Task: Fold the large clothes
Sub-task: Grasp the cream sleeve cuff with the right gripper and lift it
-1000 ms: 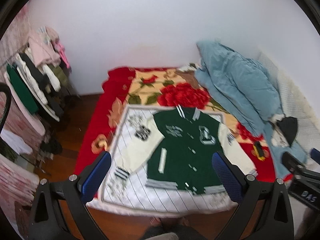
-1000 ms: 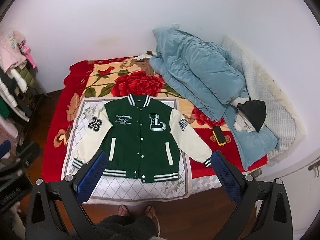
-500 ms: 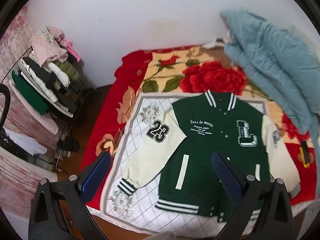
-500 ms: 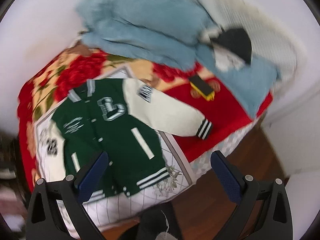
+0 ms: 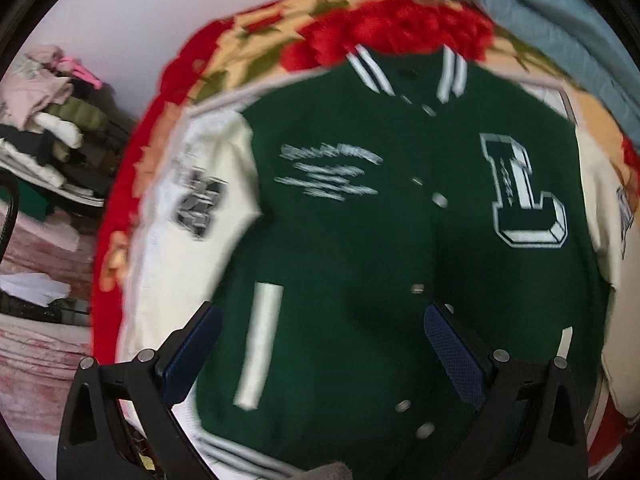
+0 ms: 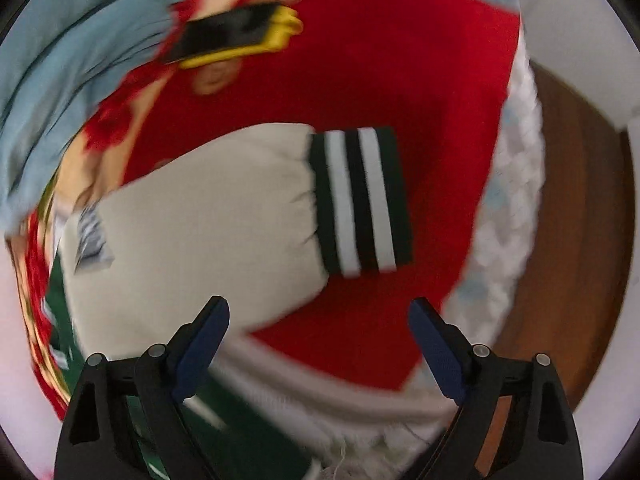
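The right hand-held gripper [image 6: 318,344] hung with its jaws spread wide, nothing between them, just above the cream sleeve [image 6: 208,216] near its striped cuff [image 6: 360,200]. The left hand-held gripper [image 5: 320,344] was likewise spread and empty, poised over the lower front of the green varsity jacket [image 5: 380,220], approx. beside the pale pocket strip [image 5: 260,340]. The jacket lay flat, front up, snaps closed, on a white quilted mat [image 6: 508,200] over the red floral blanket [image 6: 400,60] on the bed, w/ the sleeve reaching out onto the red.

Risks, as a guess: both views were smeared w/ motion, so a grab at this speed could miss the cuff edge or pinch blanket along w/ sleeve. A black-and-yellow phone-like object [image 6: 236,36] lay near the sleeve; a swept fold might drag it. The thick body would likely resist a crisp crease and spring back.

Materials: the body looked like dense felted wool, matte; sleeves smooth and puffy, gathered at the cuff; cuff ribbed knit w/ 2 white bands; a chenille-type "L" patch [image 5: 524,196] on the chest; blanket plush; blue duvet [image 5: 560,20] soft and rumpled behind.
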`<state>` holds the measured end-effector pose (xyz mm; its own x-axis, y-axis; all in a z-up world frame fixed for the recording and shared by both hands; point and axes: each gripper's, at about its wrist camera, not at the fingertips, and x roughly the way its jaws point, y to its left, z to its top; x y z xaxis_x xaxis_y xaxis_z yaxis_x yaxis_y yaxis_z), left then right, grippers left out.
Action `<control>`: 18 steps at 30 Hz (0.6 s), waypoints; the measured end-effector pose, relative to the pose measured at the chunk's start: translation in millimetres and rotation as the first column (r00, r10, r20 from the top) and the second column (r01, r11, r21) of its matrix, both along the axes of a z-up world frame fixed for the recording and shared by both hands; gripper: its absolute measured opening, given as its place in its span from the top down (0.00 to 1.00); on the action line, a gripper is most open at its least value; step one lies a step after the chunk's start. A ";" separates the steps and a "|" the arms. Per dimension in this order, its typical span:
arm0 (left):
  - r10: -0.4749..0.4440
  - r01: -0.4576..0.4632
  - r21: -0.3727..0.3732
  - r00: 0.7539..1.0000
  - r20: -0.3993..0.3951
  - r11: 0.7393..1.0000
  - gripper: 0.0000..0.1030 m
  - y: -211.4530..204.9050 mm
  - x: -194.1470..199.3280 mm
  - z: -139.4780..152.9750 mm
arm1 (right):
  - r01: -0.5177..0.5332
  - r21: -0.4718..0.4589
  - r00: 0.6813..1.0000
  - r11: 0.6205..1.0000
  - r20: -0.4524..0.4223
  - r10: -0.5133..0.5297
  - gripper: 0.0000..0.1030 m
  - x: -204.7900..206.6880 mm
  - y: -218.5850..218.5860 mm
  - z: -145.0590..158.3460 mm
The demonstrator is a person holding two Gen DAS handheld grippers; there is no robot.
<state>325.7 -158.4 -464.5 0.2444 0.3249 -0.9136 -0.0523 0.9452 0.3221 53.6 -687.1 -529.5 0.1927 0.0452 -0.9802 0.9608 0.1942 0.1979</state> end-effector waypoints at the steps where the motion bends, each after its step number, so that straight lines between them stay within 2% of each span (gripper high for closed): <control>1: -0.012 0.011 -0.005 1.000 -0.014 1.000 0.00 -7.5 2.7 -12.8 | 0.044 0.016 0.998 0.999 0.050 -0.044 0.11 0.3 -5.8 -18.8; 3: -0.040 0.040 -0.013 0.999 -0.023 0.999 0.00 -22.2 9.0 -30.7 | 0.111 0.016 0.988 0.994 0.107 -0.112 0.25 1.1 -8.7 -32.8; 5: -0.067 0.066 -0.012 0.998 -0.017 0.998 0.00 -35.1 15.6 -42.8 | 0.153 -0.022 0.978 0.988 0.147 -0.148 0.69 3.6 -7.8 -38.9; 7: -0.089 0.089 -0.008 0.996 -0.016 0.996 0.00 -47.2 22.4 -51.3 | 0.175 -0.096 0.970 0.980 0.189 -0.155 0.80 11.2 -7.4 -31.0; 11: -0.118 0.118 0.006 0.993 -0.017 0.993 0.00 -60.3 39.8 -49.9 | 0.152 -0.229 0.970 0.962 0.223 -0.100 0.83 39.9 -3.4 19.7; 12: -0.120 0.120 0.013 0.993 -0.012 0.993 0.00 -61.3 45.1 -47.9 | 0.137 -0.265 0.966 0.954 0.251 -0.068 0.84 54.1 -2.2 42.4; 14: -0.109 0.109 0.012 0.994 -0.002 0.994 0.00 -56.4 55.4 -39.7 | 0.083 -0.343 0.955 0.936 0.294 0.023 0.84 89.7 4.1 90.8; 15: -0.099 0.099 0.013 0.995 -0.002 0.995 0.00 -50.8 61.5 -37.4 | 0.066 -0.361 0.950 0.930 0.308 0.053 0.84 99.3 9.5 105.6; 18: -0.046 0.046 0.008 0.999 0.001 0.999 0.00 -25.1 74.5 -31.3 | -0.074 -0.449 0.903 0.890 0.349 0.251 0.84 174.9 46.4 176.6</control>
